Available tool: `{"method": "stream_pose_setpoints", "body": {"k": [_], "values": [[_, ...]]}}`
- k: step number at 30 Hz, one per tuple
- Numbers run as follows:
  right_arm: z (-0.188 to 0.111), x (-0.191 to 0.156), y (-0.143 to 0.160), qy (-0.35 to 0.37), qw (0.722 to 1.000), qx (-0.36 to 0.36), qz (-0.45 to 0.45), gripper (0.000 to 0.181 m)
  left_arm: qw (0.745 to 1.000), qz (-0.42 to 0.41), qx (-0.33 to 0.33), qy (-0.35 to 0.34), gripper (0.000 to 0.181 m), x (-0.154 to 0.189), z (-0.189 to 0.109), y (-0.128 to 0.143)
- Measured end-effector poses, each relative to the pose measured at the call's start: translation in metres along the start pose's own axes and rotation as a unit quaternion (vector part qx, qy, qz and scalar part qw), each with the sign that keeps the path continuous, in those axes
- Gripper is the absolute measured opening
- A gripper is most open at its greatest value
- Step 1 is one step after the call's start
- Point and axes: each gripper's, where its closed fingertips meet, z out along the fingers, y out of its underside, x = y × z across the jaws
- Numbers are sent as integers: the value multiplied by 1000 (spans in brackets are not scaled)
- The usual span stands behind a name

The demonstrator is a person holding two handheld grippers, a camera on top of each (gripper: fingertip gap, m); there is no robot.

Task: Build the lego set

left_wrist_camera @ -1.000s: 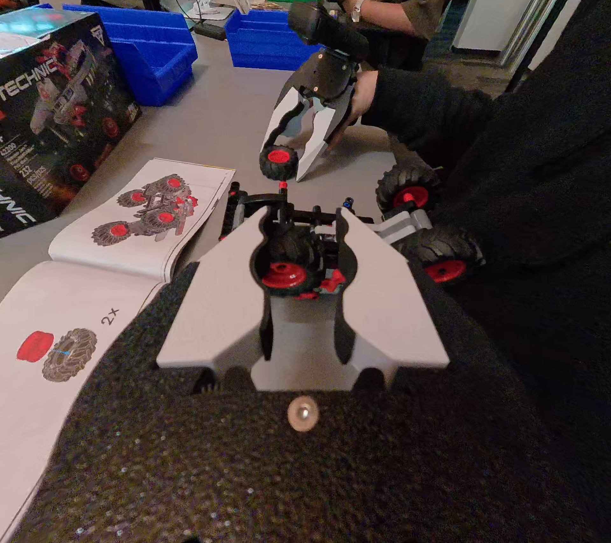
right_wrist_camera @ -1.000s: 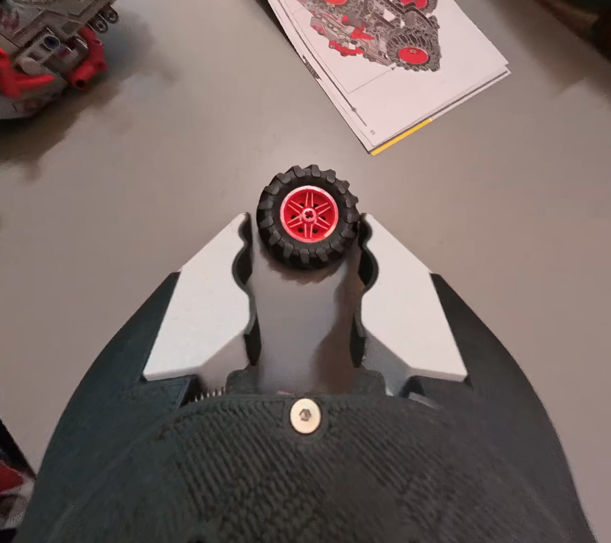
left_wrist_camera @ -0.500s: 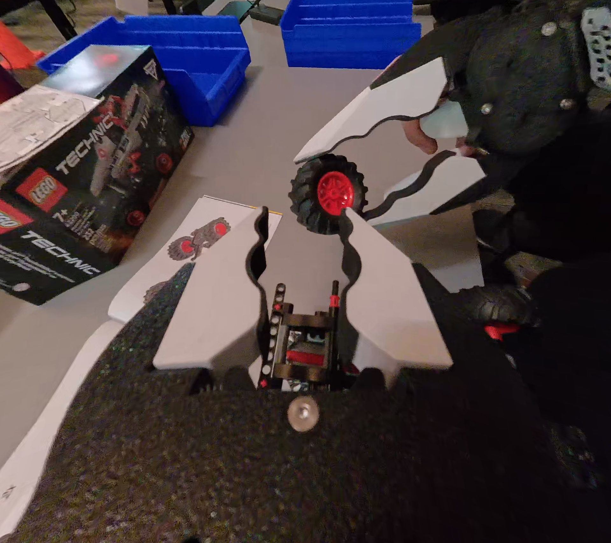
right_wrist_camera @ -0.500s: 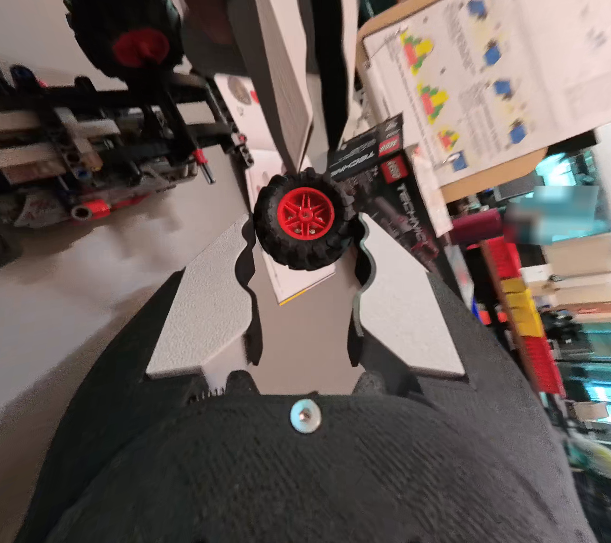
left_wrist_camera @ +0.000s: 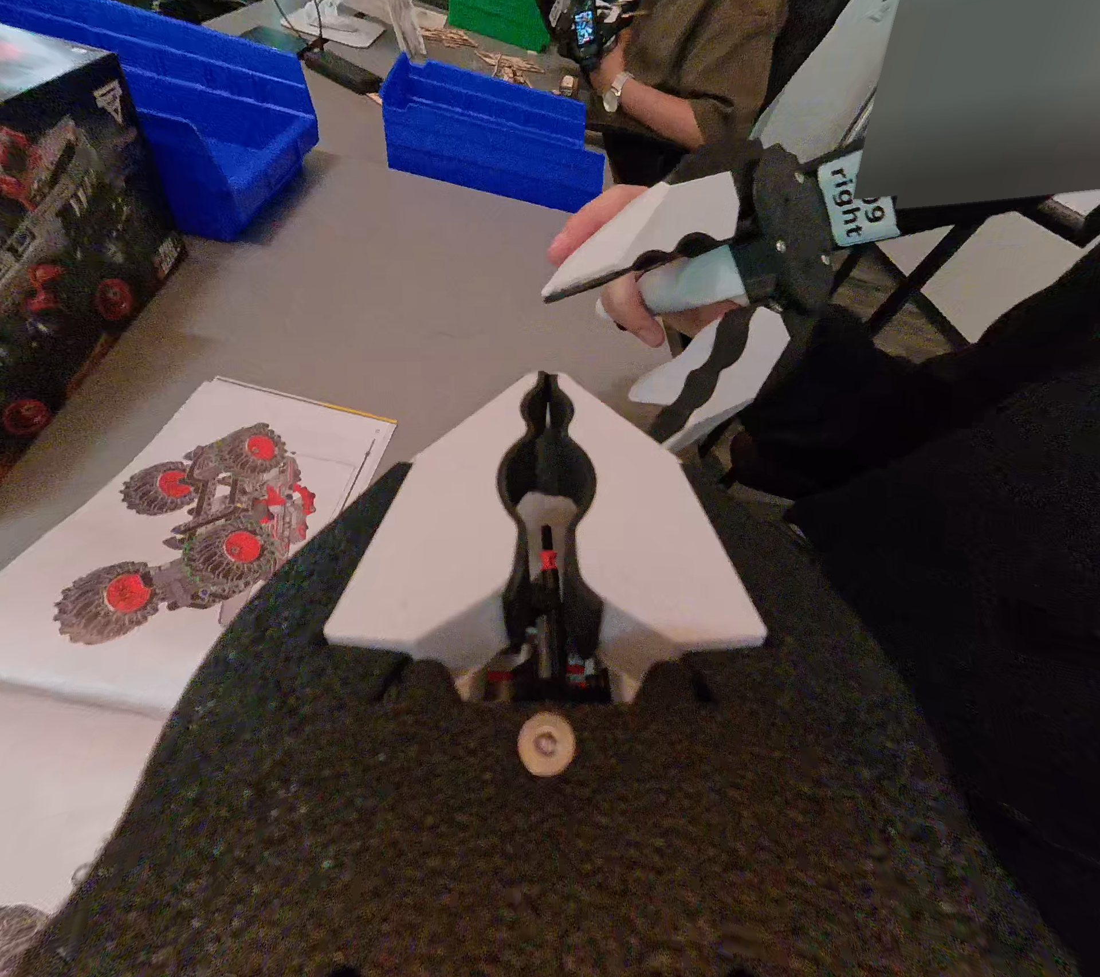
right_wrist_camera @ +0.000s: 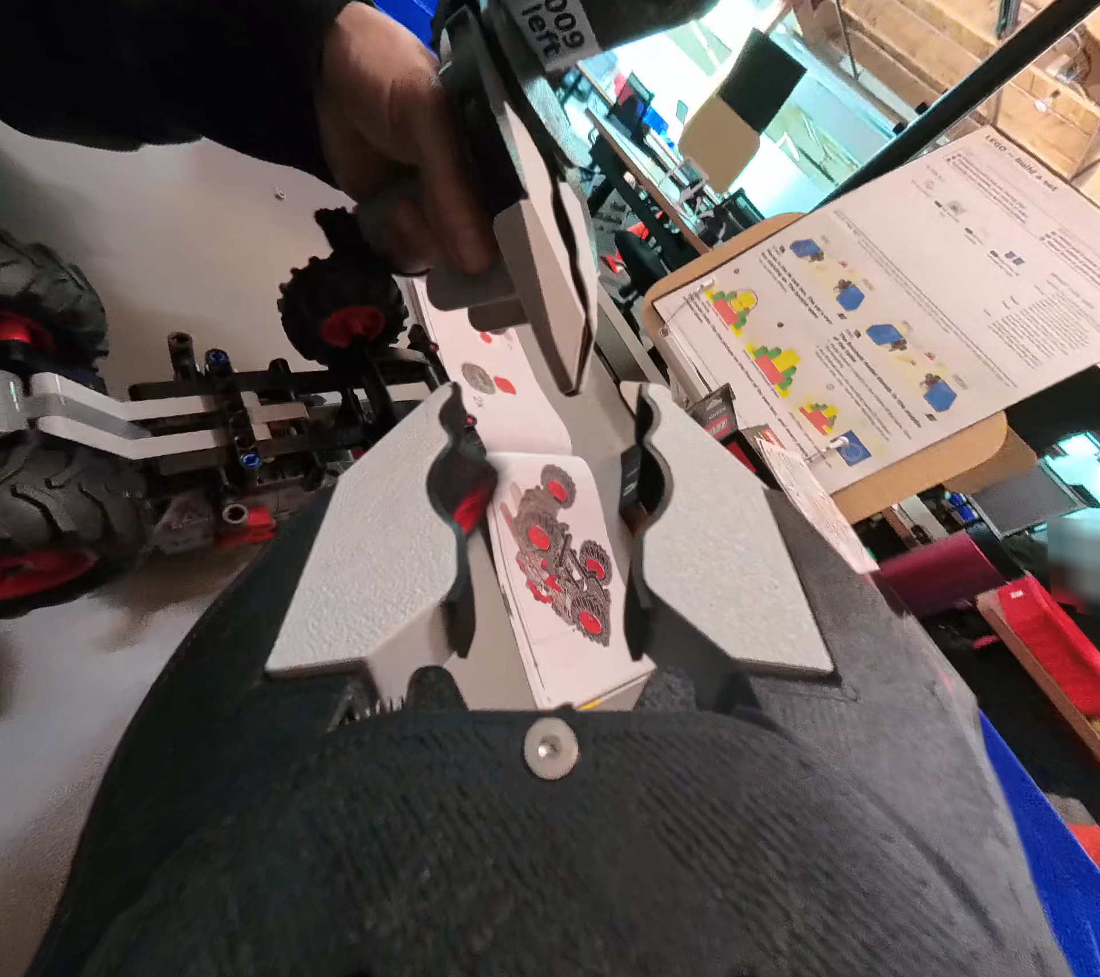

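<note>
The lego chassis has a black frame, grey beams and black tyres with red hubs, one of them at its near end. My left gripper is shut with its fingertips together and nothing between them; black chassis parts and a red pin show below it through the gap. It also shows in the right wrist view, just past the chassis end. My right gripper is open. A black tyre with a red hub shows partly behind its left finger. In the left wrist view the right gripper is open and empty.
The open instruction booklet lies left of the grippers on the grey table. The lego box stands far left. Two blue bins stand behind. A seated person is beyond. A board with a printed sheet is at right. Both grippers' tips are close together, under 4 cm apart.
My right gripper lifted the wheel from the table to the chassis end, then opened; the wheel is out of its fingertips. My left gripper went from open around the chassis to shut.
</note>
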Motion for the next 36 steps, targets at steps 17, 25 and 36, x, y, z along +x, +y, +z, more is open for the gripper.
{"method": "stream_pose_setpoints", "body": {"k": [17, 25, 36], "values": [[23, 1, 169, -113, 947, -220, 206, 76, 972, 122, -119, -161, 5, -58, -25, 12], [68, -2, 202, -225, 905, -290, 216, 69, 966, 121, -150, -174, 7, -63, -29, 25], [52, 16, 112, -84, 978, -182, 67, 54, 955, 134, -161, -209, 49, -70, -15, 14]]}}
